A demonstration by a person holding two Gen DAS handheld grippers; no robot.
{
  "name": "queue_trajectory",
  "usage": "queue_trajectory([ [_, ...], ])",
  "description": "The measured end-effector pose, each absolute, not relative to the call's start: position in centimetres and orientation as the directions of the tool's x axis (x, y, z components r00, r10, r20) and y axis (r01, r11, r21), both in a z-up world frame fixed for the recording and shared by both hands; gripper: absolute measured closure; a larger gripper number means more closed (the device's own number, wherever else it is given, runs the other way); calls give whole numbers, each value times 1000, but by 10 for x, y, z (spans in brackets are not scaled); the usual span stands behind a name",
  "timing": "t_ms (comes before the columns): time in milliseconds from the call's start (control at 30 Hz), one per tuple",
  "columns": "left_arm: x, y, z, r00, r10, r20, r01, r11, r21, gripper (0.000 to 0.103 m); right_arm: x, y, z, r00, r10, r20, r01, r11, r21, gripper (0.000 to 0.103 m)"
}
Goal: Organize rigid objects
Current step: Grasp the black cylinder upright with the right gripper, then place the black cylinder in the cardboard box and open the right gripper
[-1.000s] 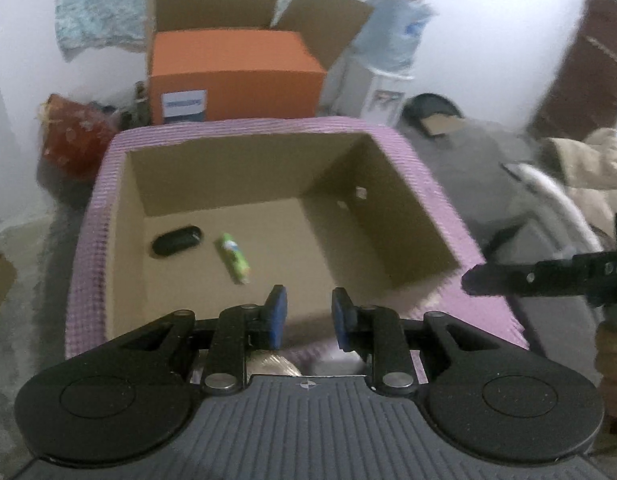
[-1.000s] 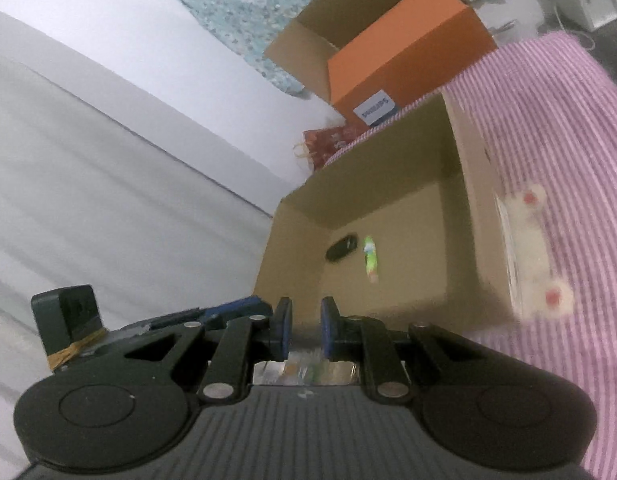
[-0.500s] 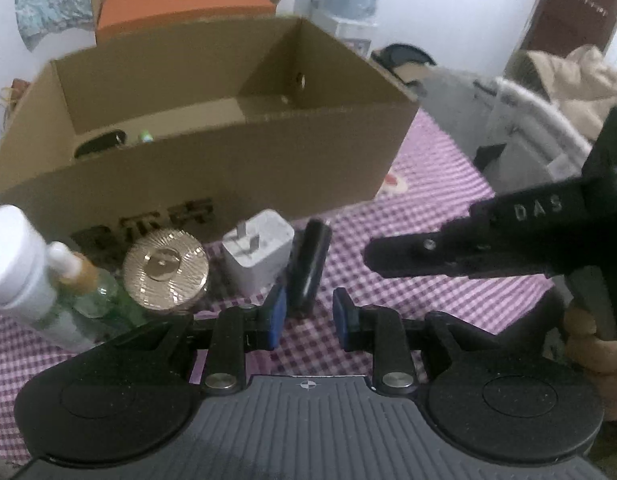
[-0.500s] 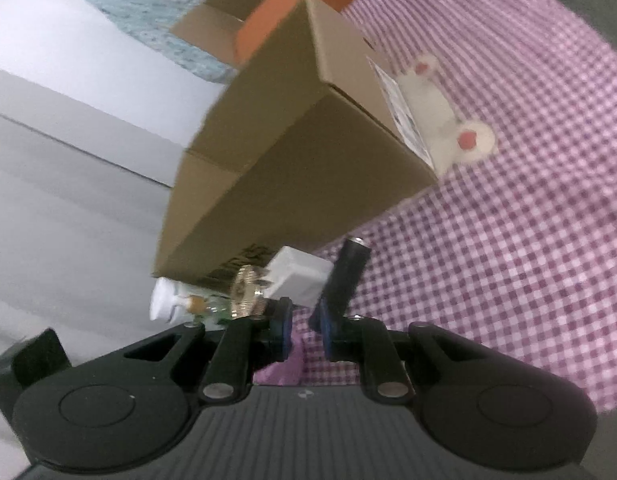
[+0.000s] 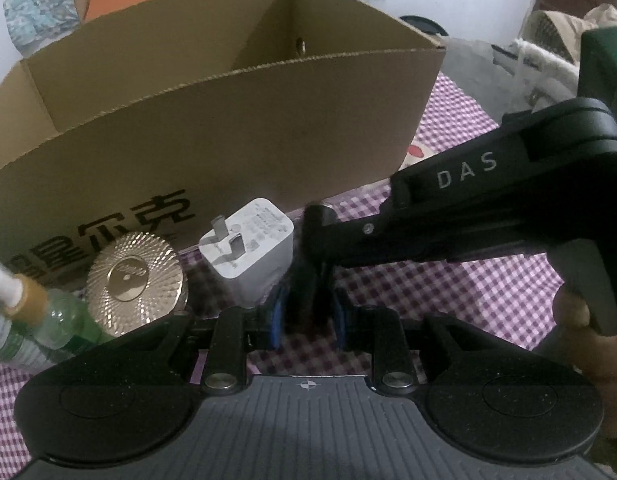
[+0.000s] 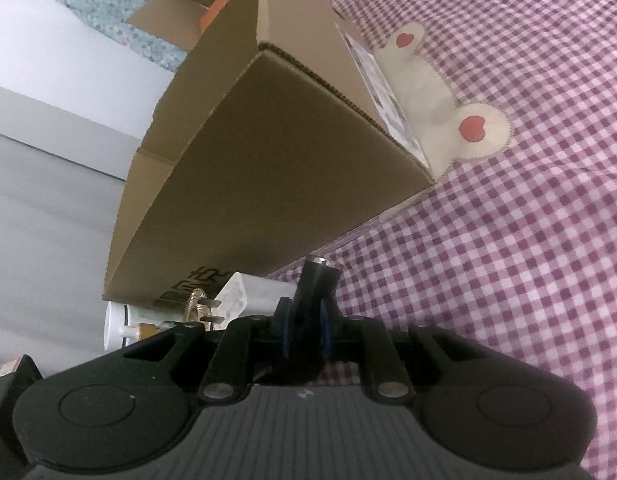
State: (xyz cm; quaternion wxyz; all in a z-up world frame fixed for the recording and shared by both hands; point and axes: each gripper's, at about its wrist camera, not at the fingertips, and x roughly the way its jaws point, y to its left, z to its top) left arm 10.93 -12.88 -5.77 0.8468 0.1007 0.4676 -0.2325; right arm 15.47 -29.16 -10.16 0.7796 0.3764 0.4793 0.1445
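With the black cylinder (image 6: 314, 280) lying just in front of the cardboard box (image 5: 228, 120), beside the white charger (image 5: 248, 248), both the left gripper (image 5: 306, 316) and right gripper (image 6: 304, 334) bracket it, apparently touching, firm grip unconfirmed; competing pinches risk twisting it loose onto the charger.

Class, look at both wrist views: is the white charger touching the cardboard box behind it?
Cannot tell. In the left wrist view the white charger overlaps the cardboard box wall, hiding any gap; in the right wrist view shadow under the box covers the spot.
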Motion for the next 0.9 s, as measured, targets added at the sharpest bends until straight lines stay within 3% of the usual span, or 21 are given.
queue_trajectory([
  [500,105,-138,-57,480,-314,-819,502,864,-37,81,164,-271,-121,505,615,-605,123,643,756,79],
  [900,70,-123,-11,554,-372,-745,530,848,-29,81,130,-274,-81,580,611,-539,76,618,783,79],
])
